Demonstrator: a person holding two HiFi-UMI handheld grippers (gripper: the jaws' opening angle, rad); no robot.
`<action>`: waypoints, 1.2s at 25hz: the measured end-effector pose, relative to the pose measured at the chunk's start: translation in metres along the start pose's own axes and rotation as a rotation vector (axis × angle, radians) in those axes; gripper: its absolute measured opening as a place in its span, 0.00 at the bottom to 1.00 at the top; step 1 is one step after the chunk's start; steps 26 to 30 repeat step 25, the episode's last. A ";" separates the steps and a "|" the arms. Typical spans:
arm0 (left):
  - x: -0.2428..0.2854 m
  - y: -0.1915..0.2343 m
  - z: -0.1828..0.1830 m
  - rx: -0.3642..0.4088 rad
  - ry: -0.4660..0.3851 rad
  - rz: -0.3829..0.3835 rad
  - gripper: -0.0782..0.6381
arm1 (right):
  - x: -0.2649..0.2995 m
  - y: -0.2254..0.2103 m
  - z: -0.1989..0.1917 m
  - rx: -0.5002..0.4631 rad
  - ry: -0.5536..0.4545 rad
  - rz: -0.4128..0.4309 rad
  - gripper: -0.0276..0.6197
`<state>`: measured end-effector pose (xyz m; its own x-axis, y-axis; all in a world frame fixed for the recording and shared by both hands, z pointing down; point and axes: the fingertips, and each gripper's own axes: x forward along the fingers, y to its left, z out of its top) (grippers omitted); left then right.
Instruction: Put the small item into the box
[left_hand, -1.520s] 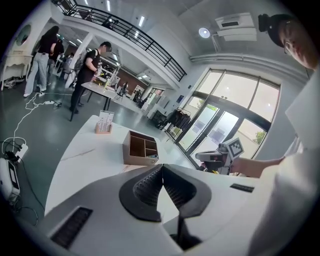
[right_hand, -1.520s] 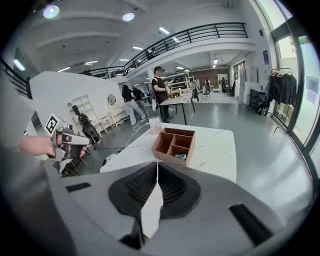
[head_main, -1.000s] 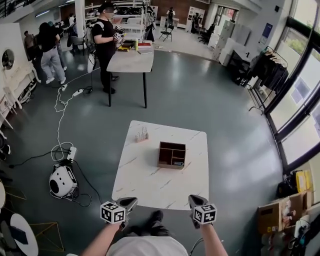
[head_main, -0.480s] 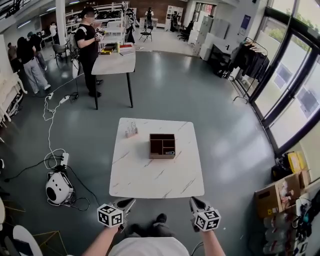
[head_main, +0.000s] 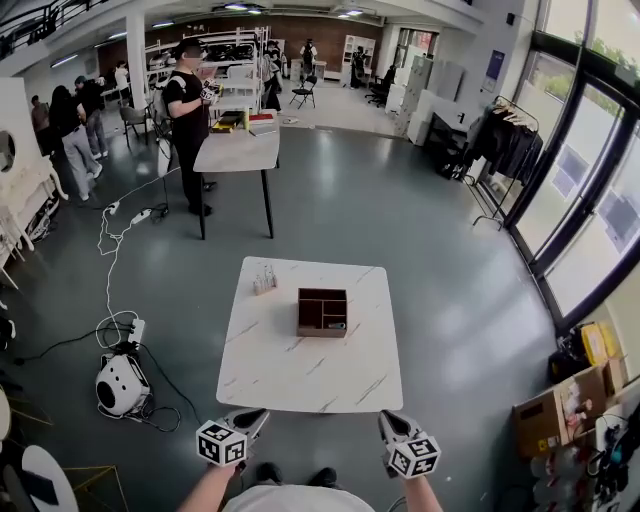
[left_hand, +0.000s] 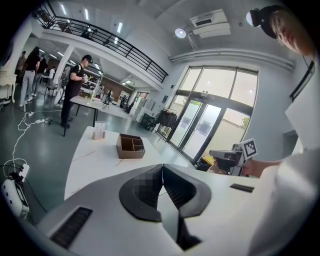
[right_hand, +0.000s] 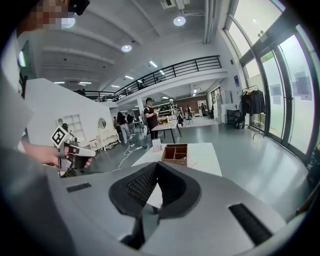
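A brown wooden box (head_main: 322, 311) with several compartments stands on the white marble table (head_main: 300, 370), right of its middle. Something small and bluish (head_main: 338, 325) lies in its near right compartment. A small rack of upright items (head_main: 264, 279) stands at the table's far left. My left gripper (head_main: 256, 416) and right gripper (head_main: 387, 420) hang side by side short of the table's near edge, both shut and empty. In the left gripper view the box (left_hand: 130, 146) and rack (left_hand: 99, 131) lie far beyond the jaws. The right gripper view shows the box (right_hand: 175, 153) ahead.
A white round device (head_main: 121, 385) with cables lies on the floor left of the table. Farther back a person (head_main: 187, 110) stands at a second table (head_main: 238, 150). Cardboard boxes (head_main: 560, 410) sit at the right by the windows, and a clothes rack (head_main: 505, 145) stands beyond.
The view has drawn back: the table and box look smaller and farther from me. Both grippers stay shut, low at the frame's bottom.
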<state>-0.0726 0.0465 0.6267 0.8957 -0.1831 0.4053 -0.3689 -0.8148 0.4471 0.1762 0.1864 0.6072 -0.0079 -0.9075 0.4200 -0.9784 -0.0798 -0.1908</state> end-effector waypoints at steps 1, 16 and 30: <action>0.001 -0.002 0.000 0.000 -0.001 0.004 0.13 | -0.001 -0.003 0.003 -0.007 -0.004 0.009 0.08; 0.008 -0.013 -0.001 -0.048 -0.040 0.061 0.13 | -0.008 -0.034 0.011 -0.016 -0.008 0.031 0.08; 0.010 -0.013 -0.005 -0.058 -0.047 0.072 0.13 | -0.004 -0.037 0.007 -0.018 -0.006 0.044 0.08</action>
